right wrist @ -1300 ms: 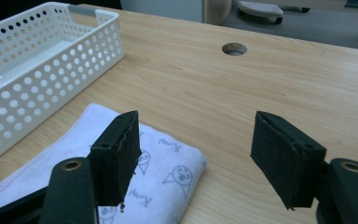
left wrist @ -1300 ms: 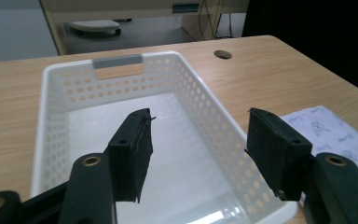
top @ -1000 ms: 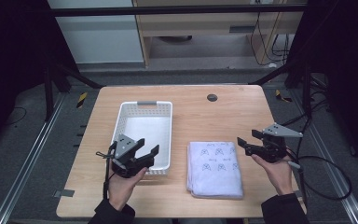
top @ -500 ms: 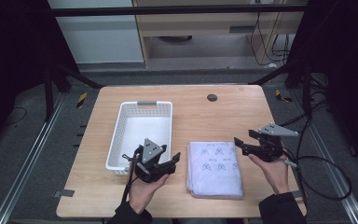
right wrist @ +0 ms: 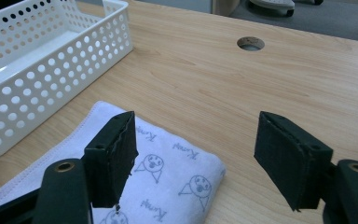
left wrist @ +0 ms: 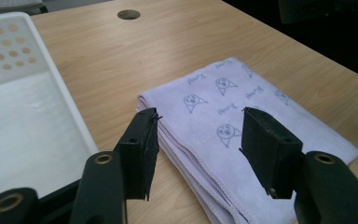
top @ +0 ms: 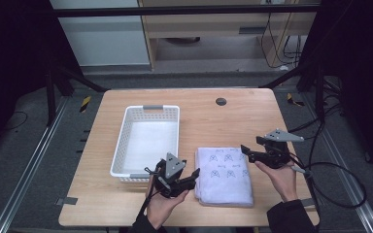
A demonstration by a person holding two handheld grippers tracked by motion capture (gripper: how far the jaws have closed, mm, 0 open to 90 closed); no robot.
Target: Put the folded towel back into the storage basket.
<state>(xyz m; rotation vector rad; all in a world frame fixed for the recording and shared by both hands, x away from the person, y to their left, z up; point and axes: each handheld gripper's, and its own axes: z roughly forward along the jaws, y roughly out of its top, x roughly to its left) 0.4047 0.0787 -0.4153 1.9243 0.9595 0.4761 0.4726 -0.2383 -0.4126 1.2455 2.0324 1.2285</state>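
A folded lavender cloth towel printed with small cartoon faces [top: 224,175] is seen lying flat on the light wooden tabletop [top: 233,121], toward the person's side, with a white perforated plastic basket [top: 145,141] standing just beside it on its left. The basket is lined with something white and flat, and nothing else is seen in it. A small round cable hole [top: 220,101] is set in the tabletop farther back.

The left gripper [top: 187,180] is held low at the towel's near left corner. In the left gripper view its jaws are parted on either side of the towel's folded edge [left wrist: 182,140]; they have just been closing, but no pad is yet pressed on the cloth. The right gripper [top: 250,151] is held at the towel's far right corner. In the right gripper view its jaws have just been opening a little and are spread wide above that corner [right wrist: 205,168], with nothing gripped.

The step in hand is judged to be a two-cornered pickup of the towel, probably for moving it to the basket. For this to be done well, all the folded layers should be gathered between the left jaws, not the top sheet alone. The right jaws should be lowered around the corner before they are closed. Both ends should then be lifted together, so that the fold is kept.
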